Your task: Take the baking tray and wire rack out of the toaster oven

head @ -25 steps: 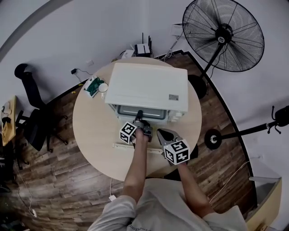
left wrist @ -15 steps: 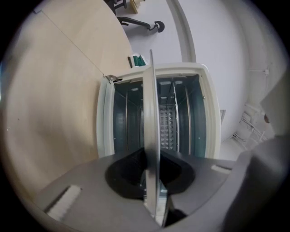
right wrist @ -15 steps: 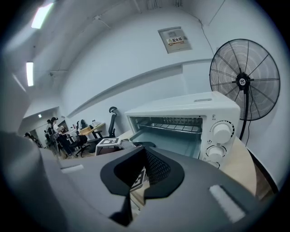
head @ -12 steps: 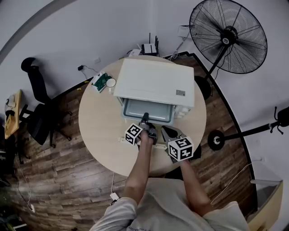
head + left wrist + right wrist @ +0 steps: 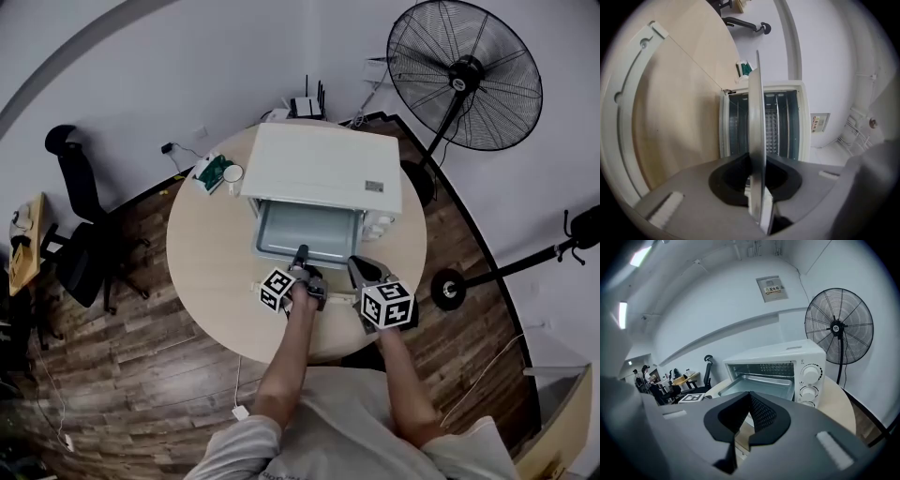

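Head view has your left gripper (image 5: 301,253) clamped tight on the front lip of the baking tray (image 5: 307,232), which sits half out of the toaster oven (image 5: 323,169), while your right gripper (image 5: 362,269) is closed on nothing beside it, so I'd say slide it out level, then grab the wire rack (image 5: 764,368).

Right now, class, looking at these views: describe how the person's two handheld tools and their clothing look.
The left tool and right tool each have a grey plastic body with black pads; the right one's pads show a dotted texture. Each carries a white cube printed with black square markers. No cables show. The person wears a light grey short-sleeved top.
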The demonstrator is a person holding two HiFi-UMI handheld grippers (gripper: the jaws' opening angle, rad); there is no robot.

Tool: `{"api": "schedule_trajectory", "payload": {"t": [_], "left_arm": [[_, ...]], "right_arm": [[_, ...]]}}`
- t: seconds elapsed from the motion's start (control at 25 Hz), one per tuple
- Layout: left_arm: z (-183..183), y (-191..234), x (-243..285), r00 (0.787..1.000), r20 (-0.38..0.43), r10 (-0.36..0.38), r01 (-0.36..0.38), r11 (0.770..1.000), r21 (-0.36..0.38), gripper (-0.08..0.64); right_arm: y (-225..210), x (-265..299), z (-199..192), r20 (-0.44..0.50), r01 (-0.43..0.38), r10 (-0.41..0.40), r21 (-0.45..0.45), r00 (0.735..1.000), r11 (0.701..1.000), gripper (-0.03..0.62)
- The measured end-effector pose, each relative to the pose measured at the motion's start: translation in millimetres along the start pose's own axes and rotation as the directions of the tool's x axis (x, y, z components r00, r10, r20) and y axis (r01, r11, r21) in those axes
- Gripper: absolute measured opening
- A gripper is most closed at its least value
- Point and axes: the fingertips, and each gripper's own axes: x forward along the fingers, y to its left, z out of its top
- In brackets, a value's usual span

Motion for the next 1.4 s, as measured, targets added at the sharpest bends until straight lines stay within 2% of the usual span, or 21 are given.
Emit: {"api": "schedule_trajectory", "payload": {"t": [0.36, 0.88, 1.04, 1.4], "left_arm": [[1.4, 7.0, -40.8, 0.997, -0.068, -0.030, 0.032, 0.999, 0.026, 0.107], [17.7, 19.1, -113.2, 0.987, -0.141, -0.071, 0.079, 0.996, 0.050, 0.107], [44.2, 32.5, -140.1, 0.993, -0.108, -0.049, 0.055, 0.997, 0.058, 0.110], [78.4, 53.7, -176.5, 0.999, 0.020, -0.040, 0.040, 0.999, 0.003, 0.112]], "right_arm": [[36.1, 19.6, 8.1, -0.005, -0.061, 0.061, -0.046, 0.998, 0.997, -0.005], [73.0, 43.0, -10.0, -0.050, -0.135, 0.132, -0.055, 0.990, 0.989, -0.005], [93.5, 51.8, -14.6, -0.055, -0.165, 0.162, -0.055, 0.985, 0.985, -0.005], [141.8, 63.1, -35.5, -0.122, -0.267, 0.253, -0.109, 0.960, 0.958, -0.005]]}}
